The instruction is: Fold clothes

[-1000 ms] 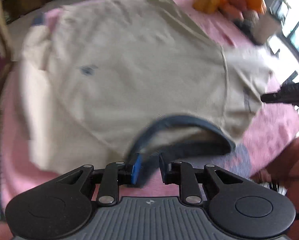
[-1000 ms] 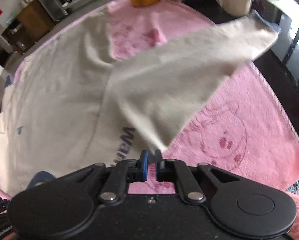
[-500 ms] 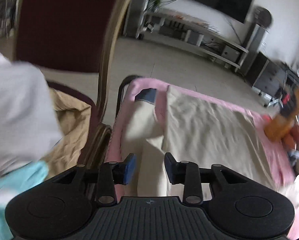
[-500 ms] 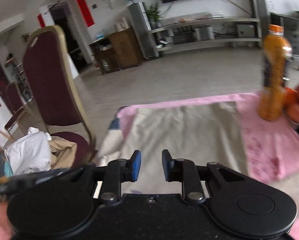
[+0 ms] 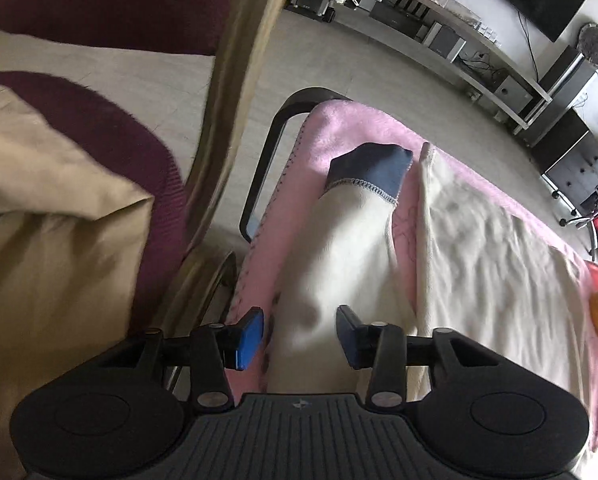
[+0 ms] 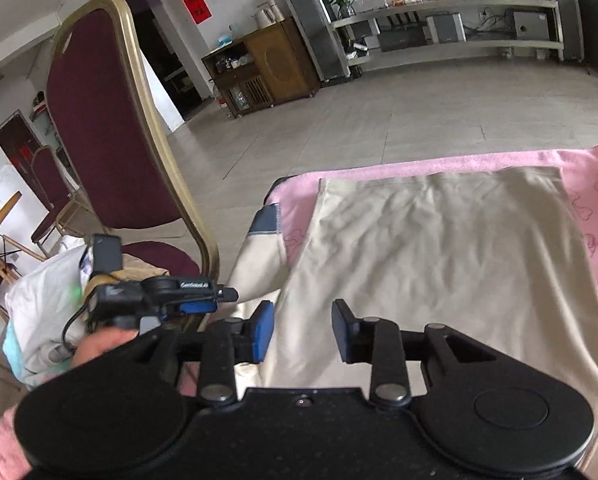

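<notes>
- While the shirt (image 6: 439, 256) lies flat on the pink blanket (image 6: 587, 208) over the worktop, filling the centre and right of the right wrist view, its sleeve (image 5: 347, 248) runs out toward the worktop's left edge, blue cuff (image 5: 373, 168) at the far end.
- Left tongs (image 5: 299, 330) hang over the sleeve's near part; their jaws have just been closing but stand apart, cloth showing between the pads, neither pad pressing it.
- Right tongs (image 6: 303, 330) are spread over the shirt's left side seam; their jaws have just been opening, and nothing is pinched.
- Step in hand, as I judge it: take the sleeve and fold it in over the body.
- To do it well, pinch one layer near the cuff or sleeve edge, lift just clear of the blanket, carry it across the seam and lay it flat, the other tongs pinning the body so it does not drag.
- A maroon chair (image 6: 99, 120) with piled clothes (image 5: 47, 216) stands just left of the worktop; keep the sleeve from slipping off that edge.
</notes>
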`<act>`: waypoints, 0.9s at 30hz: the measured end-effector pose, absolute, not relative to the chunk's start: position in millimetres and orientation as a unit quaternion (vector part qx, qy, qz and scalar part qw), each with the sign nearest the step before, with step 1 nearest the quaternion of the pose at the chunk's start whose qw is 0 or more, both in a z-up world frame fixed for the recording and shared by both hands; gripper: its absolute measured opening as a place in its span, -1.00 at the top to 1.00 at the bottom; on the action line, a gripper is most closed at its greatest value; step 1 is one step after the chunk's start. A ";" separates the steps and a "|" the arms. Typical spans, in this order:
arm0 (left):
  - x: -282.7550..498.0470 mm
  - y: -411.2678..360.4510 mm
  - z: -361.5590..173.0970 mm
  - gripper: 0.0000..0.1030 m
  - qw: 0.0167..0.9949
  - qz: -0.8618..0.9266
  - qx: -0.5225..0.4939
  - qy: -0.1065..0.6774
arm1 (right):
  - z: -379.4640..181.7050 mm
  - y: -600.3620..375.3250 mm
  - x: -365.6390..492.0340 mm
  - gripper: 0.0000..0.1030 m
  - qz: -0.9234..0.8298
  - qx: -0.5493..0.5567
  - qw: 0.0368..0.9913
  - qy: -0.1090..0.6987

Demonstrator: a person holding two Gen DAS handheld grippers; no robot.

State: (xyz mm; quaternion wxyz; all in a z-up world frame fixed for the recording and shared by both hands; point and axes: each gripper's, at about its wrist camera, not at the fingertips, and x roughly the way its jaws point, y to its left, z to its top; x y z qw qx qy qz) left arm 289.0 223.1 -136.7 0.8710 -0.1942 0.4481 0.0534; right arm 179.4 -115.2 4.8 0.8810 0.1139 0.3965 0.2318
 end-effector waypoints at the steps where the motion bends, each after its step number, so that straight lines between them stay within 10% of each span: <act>1: 288.1 220.3 -134.4 0.80 0.876 0.053 -0.181 0.443 | 5.5 -119.8 176.3 0.39 0.230 0.114 0.882 0.394; 16: 172.1 85.9 -25.7 0.97 0.930 -0.149 -0.080 0.325 | 44.0 -229.0 105.8 0.28 0.185 0.190 0.898 0.352; 27: 132.6 61.7 -63.5 0.47 0.896 -0.141 -0.126 0.403 | 3.0 -288.7 118.8 0.15 0.181 0.252 0.882 0.354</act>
